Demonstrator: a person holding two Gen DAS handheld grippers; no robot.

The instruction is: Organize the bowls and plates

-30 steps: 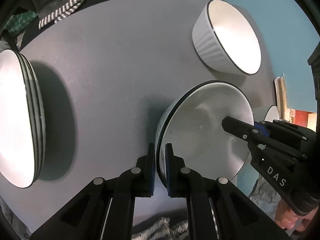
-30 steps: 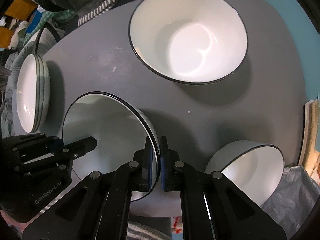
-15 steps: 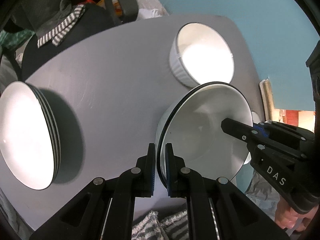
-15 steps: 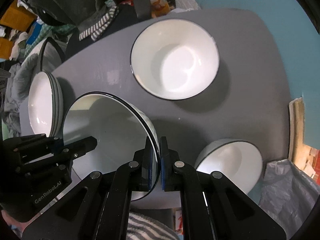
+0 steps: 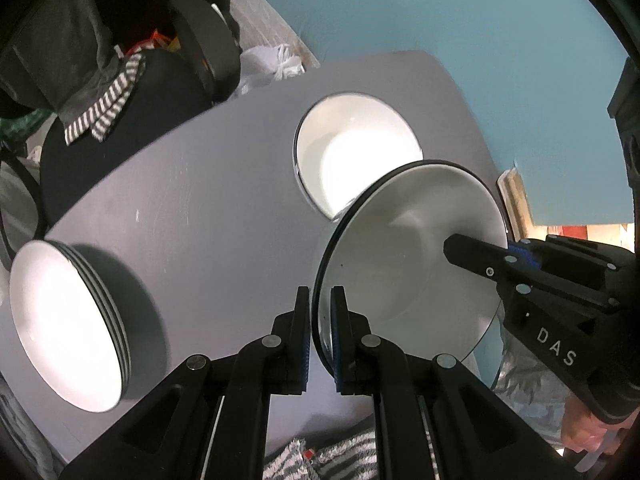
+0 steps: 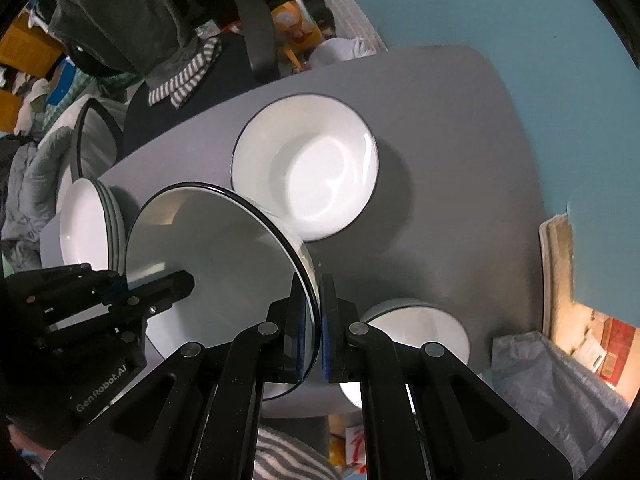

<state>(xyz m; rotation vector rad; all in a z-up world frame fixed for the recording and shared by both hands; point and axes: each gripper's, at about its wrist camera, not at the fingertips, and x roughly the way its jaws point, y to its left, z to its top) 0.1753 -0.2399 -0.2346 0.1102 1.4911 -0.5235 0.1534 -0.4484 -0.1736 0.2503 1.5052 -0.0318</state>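
A white bowl with a black rim (image 5: pixel 412 264) (image 6: pixel 224 256) hangs tilted above the grey table (image 5: pixel 200 200) (image 6: pixel 460 160), held from both sides. My left gripper (image 5: pixel 320 316) (image 6: pixel 128 288) is shut on its left rim. On the opposite rim my right gripper (image 6: pixel 316 312) (image 5: pixel 508 254) is shut too. Below on the table sit a larger white bowl (image 5: pixel 356 152) (image 6: pixel 308 168), a stack of white dishes (image 5: pixel 60 328) (image 6: pixel 84 228) at the left, and a small white bowl (image 6: pixel 416 328) partly hidden behind my right fingers.
A dark chair draped with clothes and a striped cloth (image 5: pixel 104 108) (image 6: pixel 184 76) stands past the table's far edge. A grey plastic bag (image 6: pixel 552 380) lies off the table's right. A hand (image 5: pixel 580 436) grips the right tool. Teal surface (image 5: pixel 440 20) surrounds the table.
Both grippers have risen with the bowl held between them. The table and its dishes look smaller and farther away, and the held bowl now overlaps the larger bowl's near edge.
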